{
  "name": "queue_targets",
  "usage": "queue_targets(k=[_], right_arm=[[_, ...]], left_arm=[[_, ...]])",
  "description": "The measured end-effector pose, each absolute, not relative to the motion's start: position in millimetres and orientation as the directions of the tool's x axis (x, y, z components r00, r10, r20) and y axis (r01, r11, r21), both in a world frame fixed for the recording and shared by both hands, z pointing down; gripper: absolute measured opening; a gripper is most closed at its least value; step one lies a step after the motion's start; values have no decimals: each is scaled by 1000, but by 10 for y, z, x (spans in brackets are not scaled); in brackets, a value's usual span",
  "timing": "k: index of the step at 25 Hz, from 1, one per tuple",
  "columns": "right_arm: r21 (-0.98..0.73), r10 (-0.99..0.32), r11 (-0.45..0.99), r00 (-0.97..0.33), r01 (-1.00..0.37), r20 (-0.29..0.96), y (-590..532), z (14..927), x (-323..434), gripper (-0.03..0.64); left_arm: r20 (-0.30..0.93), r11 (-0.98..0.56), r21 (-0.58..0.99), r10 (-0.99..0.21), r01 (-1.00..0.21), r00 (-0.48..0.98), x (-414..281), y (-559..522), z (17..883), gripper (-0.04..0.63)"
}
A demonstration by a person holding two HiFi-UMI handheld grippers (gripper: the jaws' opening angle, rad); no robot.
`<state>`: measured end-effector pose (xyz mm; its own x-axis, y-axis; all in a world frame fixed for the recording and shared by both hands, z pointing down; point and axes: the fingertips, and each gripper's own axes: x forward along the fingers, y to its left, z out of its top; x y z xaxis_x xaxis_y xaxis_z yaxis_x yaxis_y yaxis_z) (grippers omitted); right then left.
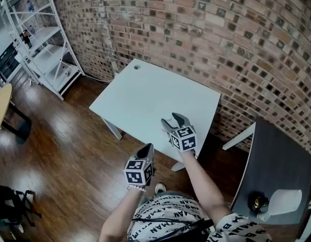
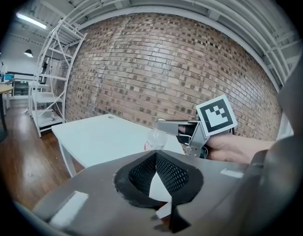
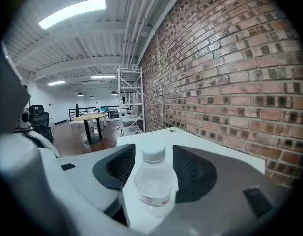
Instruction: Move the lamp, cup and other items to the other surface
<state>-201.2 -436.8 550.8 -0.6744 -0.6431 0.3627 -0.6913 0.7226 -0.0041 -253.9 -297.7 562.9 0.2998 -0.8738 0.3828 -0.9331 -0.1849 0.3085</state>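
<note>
Clear plastic water bottle (image 3: 153,186) stands upright at the white desk's (image 1: 145,95) near edge (unpinched) between the spread right claw's (image 1: 174,119) jaws.

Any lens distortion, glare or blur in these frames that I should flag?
Head view: the brick wall bows from the wide lens, and soft glare patches sit on the wood floor. Left gripper view: a dark round vignette frames the picture, and the bottle looks faint and smeared. Right gripper view: the ceiling light is blown out, while the bottle up close is fairly sharp.
</note>
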Motion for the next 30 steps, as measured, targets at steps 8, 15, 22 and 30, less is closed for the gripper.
queue_targets(k=[8, 15, 22, 30], right_arm=[[18, -625, 744, -686, -668, 372, -4400, 5539, -2066, 167], [23, -639, 734, -678, -679, 363, -4408, 5488, -2022, 153], [30, -687, 689, -638, -725, 348, -4248, 5289, -1771, 152], [32, -796, 549, -510, -835, 327, -3676, 5089, -1101, 152]], left_arm=[[384, -175, 323, -874, -930, 297, -2547, -3067, 5698, 0], [383, -196, 326, -867, -925, 319, -2521, -3087, 5669, 0], [390, -260, 323, -840, -910, 379, -2418, -2959, 5610, 0], [390, -410, 329, -761, -850, 518, -2023, -2518, 5541, 0]])
